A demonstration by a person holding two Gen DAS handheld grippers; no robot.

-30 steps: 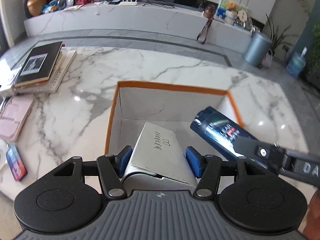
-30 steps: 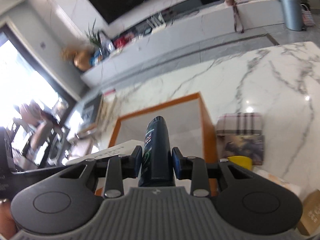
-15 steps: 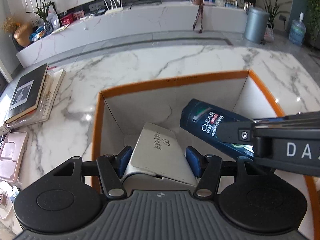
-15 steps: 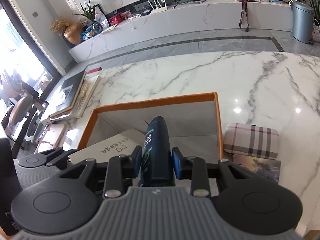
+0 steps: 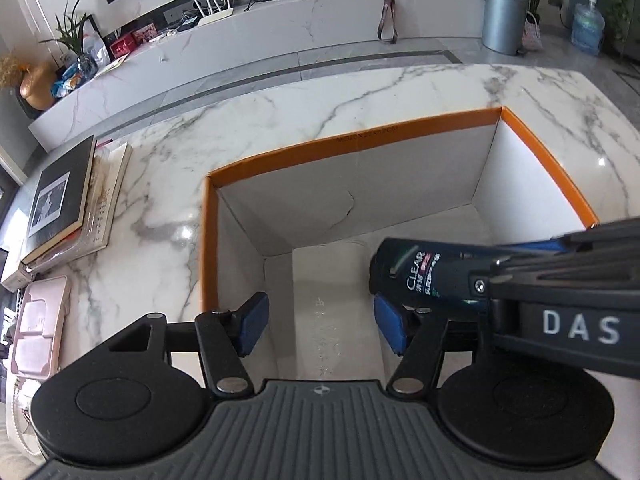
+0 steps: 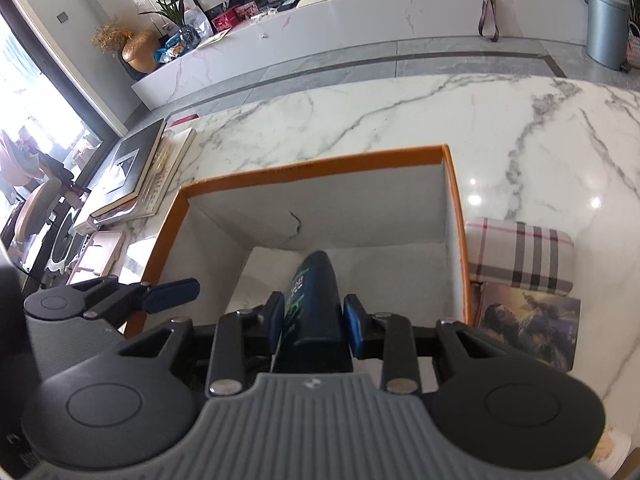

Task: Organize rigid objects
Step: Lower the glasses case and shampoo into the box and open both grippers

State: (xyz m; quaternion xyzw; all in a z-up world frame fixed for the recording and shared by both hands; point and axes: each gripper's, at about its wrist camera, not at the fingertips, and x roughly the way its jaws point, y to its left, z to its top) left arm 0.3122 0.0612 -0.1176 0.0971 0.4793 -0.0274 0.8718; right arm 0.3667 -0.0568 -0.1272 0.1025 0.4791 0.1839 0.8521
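While clamped in right hand-held gripper, shampoo bottle over box.

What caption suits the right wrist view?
Right gripper holds a dark shampoo bottle over the orange-rimmed box.

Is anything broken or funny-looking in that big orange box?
Yes. The far inside wall of the orange-rimmed box has a crack, a dark curved line where the white lining looks torn or creased. It shows from both cameras. The shampoo bottle held over the box looks fine.
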